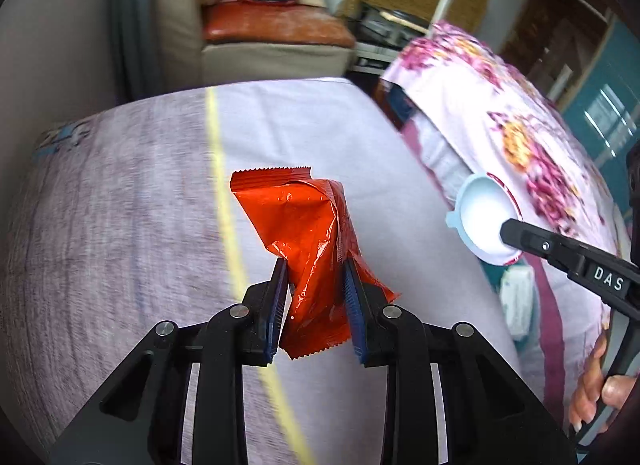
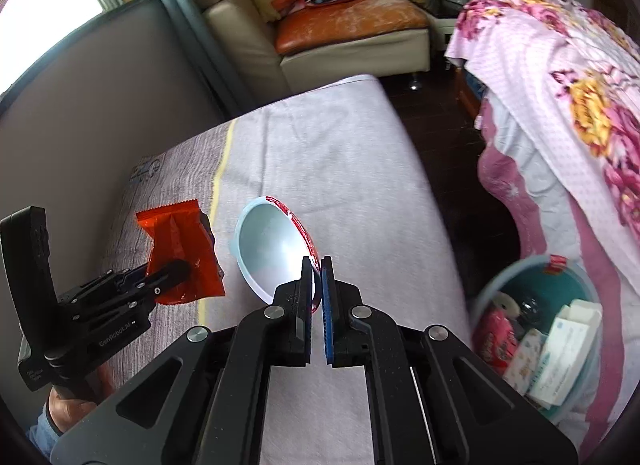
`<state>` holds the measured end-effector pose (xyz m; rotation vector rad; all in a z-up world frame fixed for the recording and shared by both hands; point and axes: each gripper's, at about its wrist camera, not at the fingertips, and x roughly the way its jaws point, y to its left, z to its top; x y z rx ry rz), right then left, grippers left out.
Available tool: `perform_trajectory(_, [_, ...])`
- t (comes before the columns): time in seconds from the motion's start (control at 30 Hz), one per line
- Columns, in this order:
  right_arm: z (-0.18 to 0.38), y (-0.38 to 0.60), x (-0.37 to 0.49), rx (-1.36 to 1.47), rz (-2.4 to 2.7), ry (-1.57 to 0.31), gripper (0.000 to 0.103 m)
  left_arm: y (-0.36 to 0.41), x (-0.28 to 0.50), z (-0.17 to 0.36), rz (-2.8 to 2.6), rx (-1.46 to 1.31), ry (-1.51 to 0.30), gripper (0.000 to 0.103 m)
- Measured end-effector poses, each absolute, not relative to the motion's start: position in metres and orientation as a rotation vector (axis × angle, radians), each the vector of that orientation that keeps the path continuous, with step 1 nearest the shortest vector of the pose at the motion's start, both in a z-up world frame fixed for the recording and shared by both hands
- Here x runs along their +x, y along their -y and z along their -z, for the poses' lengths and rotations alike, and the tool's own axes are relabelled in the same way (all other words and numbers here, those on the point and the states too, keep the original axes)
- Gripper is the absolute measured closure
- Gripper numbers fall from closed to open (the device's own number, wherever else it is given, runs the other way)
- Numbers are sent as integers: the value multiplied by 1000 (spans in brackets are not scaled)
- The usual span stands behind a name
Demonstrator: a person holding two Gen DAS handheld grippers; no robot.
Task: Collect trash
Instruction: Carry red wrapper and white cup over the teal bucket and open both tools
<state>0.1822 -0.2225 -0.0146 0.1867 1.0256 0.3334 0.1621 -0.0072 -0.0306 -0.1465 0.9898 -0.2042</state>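
Note:
My left gripper (image 1: 315,265) is shut on a crumpled orange snack wrapper (image 1: 304,221), held in the air above the grey mattress (image 1: 120,205). The same wrapper (image 2: 180,253) shows at the left of the right wrist view, pinched in the left gripper (image 2: 184,267). My right gripper (image 2: 317,263) is shut on the rim of a pale blue plastic cup (image 2: 268,245) with a red-edged lid flap, also lifted off the mattress (image 2: 340,169). In the left wrist view that cup (image 1: 482,219) hangs at the right, from the right gripper's fingers (image 1: 516,235).
A light blue bin (image 2: 486,291) holding packets and tissue boxes stands on the floor at the lower right, beside a flowered bedspread (image 2: 560,65). A beige and orange sofa (image 2: 352,21) with cushions is at the back. A hand (image 1: 596,393) grips the right tool.

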Motion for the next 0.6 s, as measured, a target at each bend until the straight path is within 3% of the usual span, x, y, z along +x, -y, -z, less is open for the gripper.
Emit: perform_trajectory(0.6, [9, 410, 103, 327, -72, -929, 99, 201, 131, 35, 463, 28, -1054, 74])
